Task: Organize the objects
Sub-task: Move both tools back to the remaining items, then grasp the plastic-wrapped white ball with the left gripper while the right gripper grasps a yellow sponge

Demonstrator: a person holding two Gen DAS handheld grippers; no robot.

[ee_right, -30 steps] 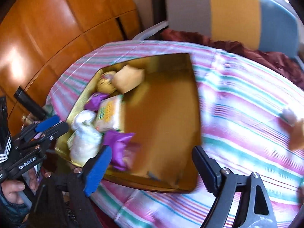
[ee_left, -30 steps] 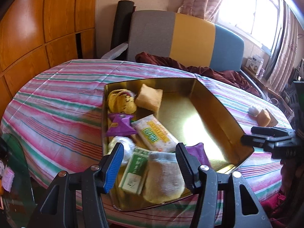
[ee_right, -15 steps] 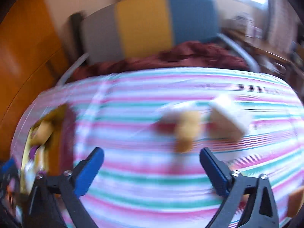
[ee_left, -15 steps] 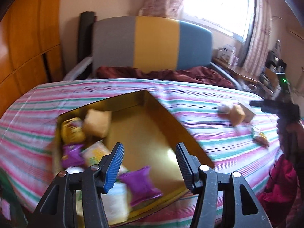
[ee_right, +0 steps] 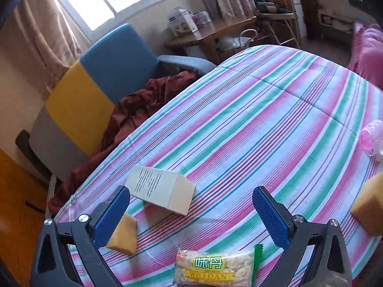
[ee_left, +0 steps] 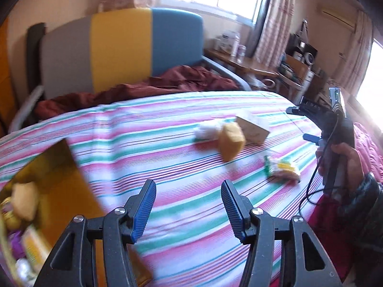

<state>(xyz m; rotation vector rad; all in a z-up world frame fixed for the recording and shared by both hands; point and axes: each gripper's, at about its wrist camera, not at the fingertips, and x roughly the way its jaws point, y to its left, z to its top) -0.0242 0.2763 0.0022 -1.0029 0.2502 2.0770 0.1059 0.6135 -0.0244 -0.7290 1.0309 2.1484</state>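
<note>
Snack packet [ee_right: 216, 267] with "WEIDAN" lettering lies flat on the striped tablecloth [ee_right: 263, 124] at bottom centre of the right wrist frame, low between the two blue pads of the right claw [ee_right: 191, 217], which is spread wide and holds nothing. Cream carton [ee_right: 162, 189] lies on its side just above the left pad; a yellow sponge block [ee_right: 123, 235] sits partly behind that pad, near the carton, contact between them unclear. A second yellow block [ee_right: 369, 203] shows at the right edge, and a pink-tinted clear item [ee_right: 373, 141] above it, too cropped to identify. In the left wrist frame the left claw [ee_left: 188, 209] is likewise spread and empty, over bare cloth at bottom centre. Right of centre there, blurred: a white lump [ee_left: 207, 130], the sponge block [ee_left: 231, 141], the carton [ee_left: 252, 128] and the packet [ee_left: 281, 168], grouped close. Gold tin [ee_left: 55, 165] occupies the lower left, holding several blurred items against its left side. Right-hand gripper body [ee_left: 332, 129] appears at the right edge, gripped by a hand [ee_left: 344, 160].
</note>
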